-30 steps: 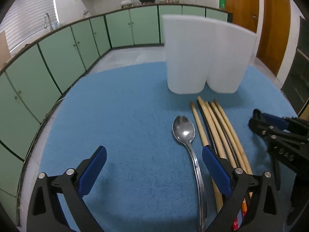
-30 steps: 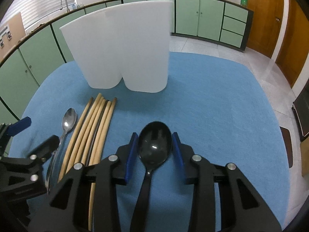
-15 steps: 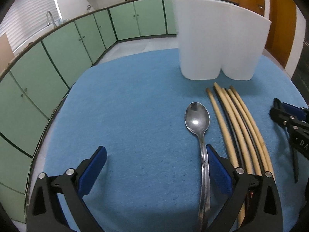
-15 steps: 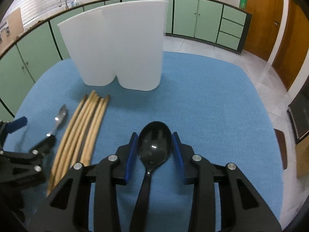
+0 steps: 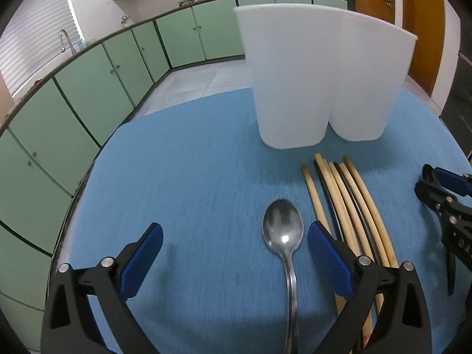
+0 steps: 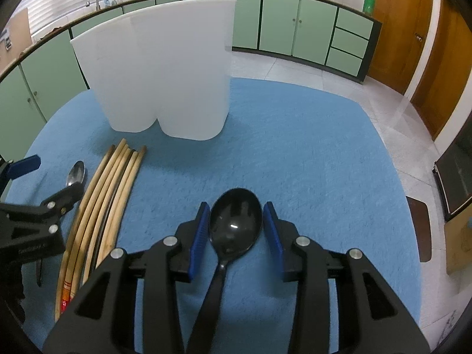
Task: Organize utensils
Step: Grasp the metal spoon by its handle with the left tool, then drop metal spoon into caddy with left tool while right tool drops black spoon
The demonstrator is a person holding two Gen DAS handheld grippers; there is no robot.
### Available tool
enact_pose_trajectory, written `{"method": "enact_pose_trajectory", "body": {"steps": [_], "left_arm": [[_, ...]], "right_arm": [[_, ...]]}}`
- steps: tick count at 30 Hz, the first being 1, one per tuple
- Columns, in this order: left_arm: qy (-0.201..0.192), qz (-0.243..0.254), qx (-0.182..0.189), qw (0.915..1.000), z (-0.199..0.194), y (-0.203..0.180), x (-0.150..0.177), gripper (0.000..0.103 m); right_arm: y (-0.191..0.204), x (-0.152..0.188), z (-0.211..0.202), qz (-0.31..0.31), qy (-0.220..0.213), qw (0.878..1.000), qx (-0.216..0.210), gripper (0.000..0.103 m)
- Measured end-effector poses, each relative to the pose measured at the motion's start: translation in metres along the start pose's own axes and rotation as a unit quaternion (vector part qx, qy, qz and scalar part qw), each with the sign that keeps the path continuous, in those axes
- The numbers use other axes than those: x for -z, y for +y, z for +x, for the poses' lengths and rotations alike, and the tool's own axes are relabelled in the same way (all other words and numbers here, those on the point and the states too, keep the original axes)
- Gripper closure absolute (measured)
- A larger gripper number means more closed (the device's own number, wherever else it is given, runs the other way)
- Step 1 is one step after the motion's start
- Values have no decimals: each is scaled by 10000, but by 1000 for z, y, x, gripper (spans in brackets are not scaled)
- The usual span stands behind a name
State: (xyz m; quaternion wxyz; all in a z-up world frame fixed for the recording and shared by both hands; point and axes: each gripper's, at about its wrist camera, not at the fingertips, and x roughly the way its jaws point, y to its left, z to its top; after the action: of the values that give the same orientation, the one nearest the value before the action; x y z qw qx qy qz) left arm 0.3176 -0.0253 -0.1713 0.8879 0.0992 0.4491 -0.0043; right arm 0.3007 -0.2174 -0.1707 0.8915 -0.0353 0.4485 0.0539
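Nearest, the right claw (image 6: 236, 230) is clenched on a black spoon (image 6: 234, 225), whose bowl sits between the blue pads while its handle runs back toward the camera. Further left, the left claw (image 5: 234, 258) is spread wide, with a metal spoon (image 5: 282, 227) lying on the blue tabletop (image 5: 191, 183) between its fingers, close to the right one. Just right of that spoon lies a bundle of wooden chopsticks (image 5: 345, 194). Beyond their far tips stands a white two-compartment holder (image 5: 321, 76), upright.
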Motion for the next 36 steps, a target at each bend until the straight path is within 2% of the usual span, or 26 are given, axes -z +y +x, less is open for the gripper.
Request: {"method": "enact_pose_trajectory", "body": {"steps": [6, 7, 8, 9, 11, 13, 15, 18, 20, 24, 30, 34, 36], "left_arm": [[86, -165, 148, 9997, 12, 9, -13, 8], [92, -228, 272, 9993, 12, 11, -8, 15], [106, -271, 400, 9988, 12, 12, -8, 19], [126, -349, 582, 9976, 12, 14, -8, 28], [110, -367, 719, 9967, 10, 15, -10, 40], [78, -325, 854, 9958, 8, 14, -12, 60], [60, -341, 990, 9945, 7, 16, -13, 73], [-14, -368, 1130, 9929, 4, 18, -13, 75], [-207, -423, 1243, 9911, -3, 21, -10, 75], [-1046, -589, 1488, 9816, -38, 30, 5, 75], [-2051, -669, 1446, 9657, -85, 36, 24, 75], [-2506, -705, 1388, 9555, -115, 33, 37, 75], [-2748, -746, 1354, 9490, -124, 39, 32, 75]], "right_arm": [[-7, -4, 3, 72, 163, 9998, -114, 62], [-5, -4, 5, 100, 192, 9996, -160, 61], [-6, -5, 6, 107, 227, 9995, -189, 64], [-4, -5, 8, 110, 257, 9993, -230, 67], [-5, -7, 10, 136, 310, 9990, -280, 69], [-11, -6, 8, 205, 316, 9988, -325, 70], [-15, -4, 5, 284, 195, 9987, -388, 70], [-15, 2, -9, 279, -246, 9982, -475, 70], [-16, 7, -21, 230, -543, 9971, -473, 70], [-19, 12, -46, 231, -1152, 9914, -576, 70], [-23, 10, -76, 100, -1786, 9813, -705, 70], [-31, -2, -95, 73, -2131, 9734, -841, 70], [-36, -9, -102, 53, -2311, 9690, -877, 70]]}}
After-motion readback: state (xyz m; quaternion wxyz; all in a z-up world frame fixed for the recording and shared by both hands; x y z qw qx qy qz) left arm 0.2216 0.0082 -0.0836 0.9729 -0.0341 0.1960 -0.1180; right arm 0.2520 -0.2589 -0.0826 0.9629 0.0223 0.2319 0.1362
